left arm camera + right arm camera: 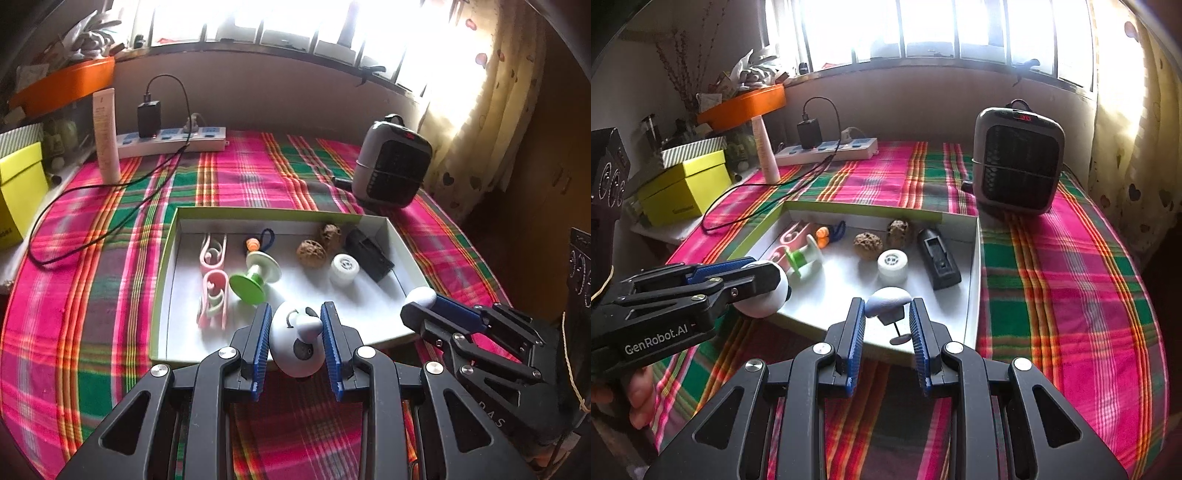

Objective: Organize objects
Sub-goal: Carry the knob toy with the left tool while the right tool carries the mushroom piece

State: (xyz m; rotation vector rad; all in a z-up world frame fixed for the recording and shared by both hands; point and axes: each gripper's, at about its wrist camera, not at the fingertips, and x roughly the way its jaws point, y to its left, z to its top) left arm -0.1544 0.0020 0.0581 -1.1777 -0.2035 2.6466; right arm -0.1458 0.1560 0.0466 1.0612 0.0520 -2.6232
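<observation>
My left gripper (296,306) is shut on a white egg-shaped toy (295,347) with black spots, held above the near edge of a shallow white box (168,258) with a green rim. My right gripper (886,302) is shut on a small white mushroom-shaped piece (888,300) with a thin pin under it, over the box's near right part. Each gripper shows in the other's view: the right gripper (421,301) at the right, the left gripper (772,277) at the left. In the box lie pink clips (212,280), a green and white spool (255,277), two walnuts (312,253), a white wheel (344,269) and a black charger (369,254).
The box sits on a pink and green plaid cloth (92,314). Behind it stand a small grey heater (391,162), a white power strip (170,140) with a black cable, and a pale tube (106,136). A yellow box (683,188) and an orange tray (742,105) are at the left.
</observation>
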